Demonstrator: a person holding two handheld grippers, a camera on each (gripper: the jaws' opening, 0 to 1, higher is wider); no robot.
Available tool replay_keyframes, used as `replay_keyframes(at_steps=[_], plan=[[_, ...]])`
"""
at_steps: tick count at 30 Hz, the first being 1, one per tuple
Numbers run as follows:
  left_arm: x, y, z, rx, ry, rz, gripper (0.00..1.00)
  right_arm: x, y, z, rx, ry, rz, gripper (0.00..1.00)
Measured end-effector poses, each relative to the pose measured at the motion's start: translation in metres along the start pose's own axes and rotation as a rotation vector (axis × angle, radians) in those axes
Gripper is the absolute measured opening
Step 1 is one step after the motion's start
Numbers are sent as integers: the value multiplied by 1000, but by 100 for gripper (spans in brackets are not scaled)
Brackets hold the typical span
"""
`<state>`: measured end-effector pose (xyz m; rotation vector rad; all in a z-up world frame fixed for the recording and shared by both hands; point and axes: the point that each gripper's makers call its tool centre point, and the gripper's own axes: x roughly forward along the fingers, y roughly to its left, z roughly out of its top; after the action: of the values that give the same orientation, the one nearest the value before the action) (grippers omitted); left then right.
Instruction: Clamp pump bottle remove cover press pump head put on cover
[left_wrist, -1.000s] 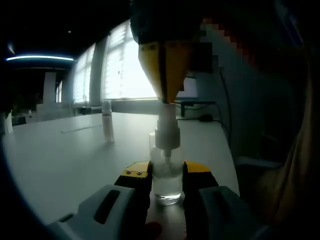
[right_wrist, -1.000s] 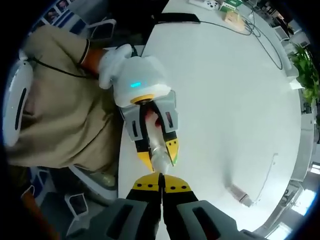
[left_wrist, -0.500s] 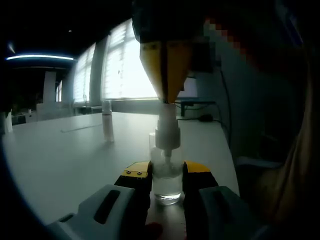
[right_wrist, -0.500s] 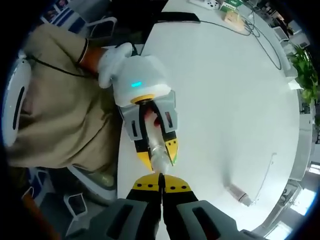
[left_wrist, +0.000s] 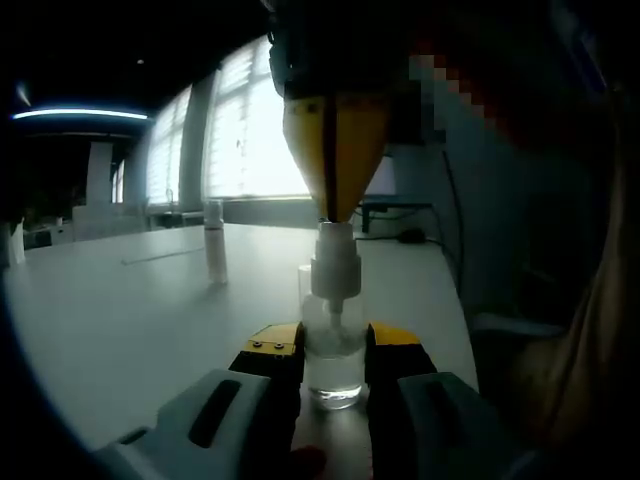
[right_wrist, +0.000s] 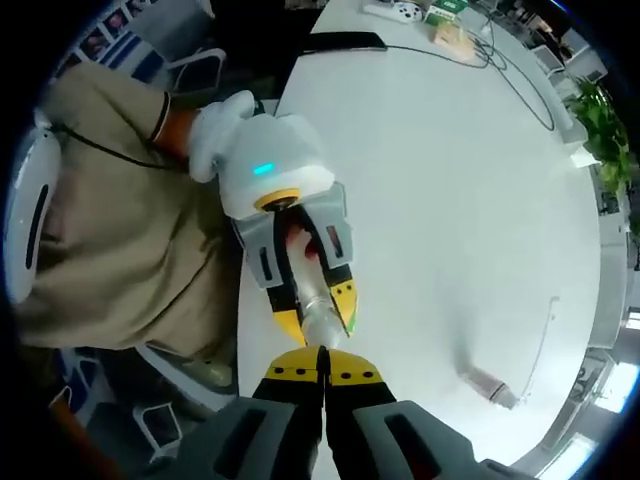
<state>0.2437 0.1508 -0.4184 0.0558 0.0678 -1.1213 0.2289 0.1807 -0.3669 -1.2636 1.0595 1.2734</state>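
In the left gripper view, the left gripper has its yellow-tipped fingers clenched on either side of a small clear plastic pump bottle, which stands upright on the white tabletop near its edge. The bottle's white pump head rises above the collar. From above, the right gripper comes straight down with its yellow fingers pressed together, their joined tip touching the top of the pump head.

In the right gripper view, looking down, the right gripper's own fingers are closed flat against each other with nothing between them, and their tip sits over the bottle held in the left gripper. A person's gloved hand grips the left tool's white body.

Well apart on the tabletop stands a slim clear cover, upright in the left gripper view.
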Motion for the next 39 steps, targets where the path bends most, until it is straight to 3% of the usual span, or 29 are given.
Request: replay_keyframes(at_steps=[17, 39], plan=[[1, 2, 0, 2, 0, 1, 15, 0, -1, -2, -15, 29, -6, 0], [0, 1, 0, 3, -1, 2, 15, -5, 0, -1, -53, 10, -20, 0]])
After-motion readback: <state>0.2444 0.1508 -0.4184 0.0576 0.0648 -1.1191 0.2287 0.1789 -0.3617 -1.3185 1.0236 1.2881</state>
